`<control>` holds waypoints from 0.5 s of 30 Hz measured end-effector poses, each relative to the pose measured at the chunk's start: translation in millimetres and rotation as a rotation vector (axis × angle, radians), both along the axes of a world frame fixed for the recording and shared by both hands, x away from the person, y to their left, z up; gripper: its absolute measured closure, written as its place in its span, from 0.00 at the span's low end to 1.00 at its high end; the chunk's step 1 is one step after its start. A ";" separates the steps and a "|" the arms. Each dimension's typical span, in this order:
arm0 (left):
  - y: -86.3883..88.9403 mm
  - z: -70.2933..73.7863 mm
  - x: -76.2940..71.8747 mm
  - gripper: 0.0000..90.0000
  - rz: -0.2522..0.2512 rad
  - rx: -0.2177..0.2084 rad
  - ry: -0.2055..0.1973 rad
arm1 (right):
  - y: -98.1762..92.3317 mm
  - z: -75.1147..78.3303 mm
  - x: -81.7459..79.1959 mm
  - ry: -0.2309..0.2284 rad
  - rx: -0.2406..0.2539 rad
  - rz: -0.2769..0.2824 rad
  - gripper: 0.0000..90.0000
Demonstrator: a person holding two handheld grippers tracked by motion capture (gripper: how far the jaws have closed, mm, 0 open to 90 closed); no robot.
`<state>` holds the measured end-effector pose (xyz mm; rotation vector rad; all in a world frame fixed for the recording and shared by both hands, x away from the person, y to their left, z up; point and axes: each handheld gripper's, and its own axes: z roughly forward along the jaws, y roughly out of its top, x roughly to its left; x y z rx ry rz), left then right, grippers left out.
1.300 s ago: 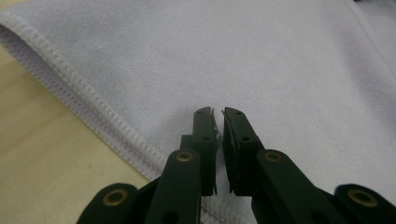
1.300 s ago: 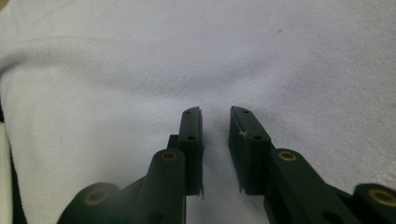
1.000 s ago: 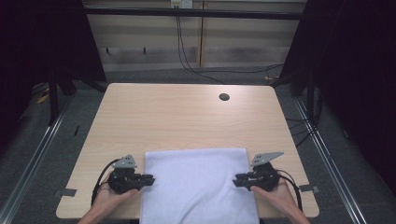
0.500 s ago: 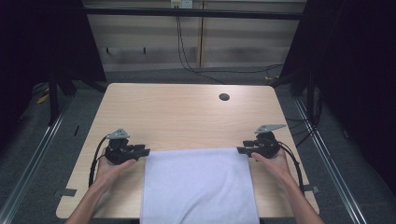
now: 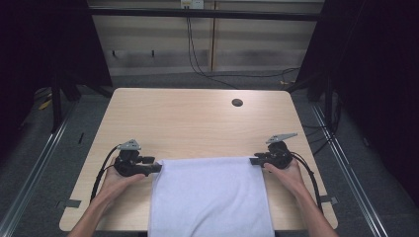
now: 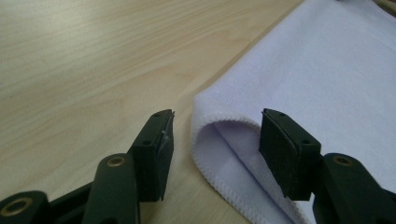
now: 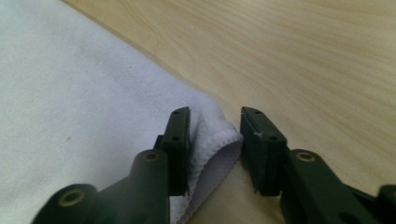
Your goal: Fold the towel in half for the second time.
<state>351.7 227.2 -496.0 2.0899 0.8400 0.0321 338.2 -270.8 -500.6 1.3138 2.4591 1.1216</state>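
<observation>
High view: white towel point(image 5: 211, 195) lies flat on wooden table point(image 5: 192, 123).

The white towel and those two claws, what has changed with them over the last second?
Both claws, left and right, slid away from the person, spreading apart and pulling the towel's far edge further up the table. Their jaws now stand open around its corners. The towel remains hanging over the near edge.

far half of table point(image 5: 197, 118) bare, free passage; white towel point(image 5: 210, 197) covers near middle.
</observation>
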 end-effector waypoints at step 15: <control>-8.3 -5.6 2.4 0.55 0.030 0.040 0.032 | 0.5 0.2 -0.6 0.032 0.020 0.029 0.93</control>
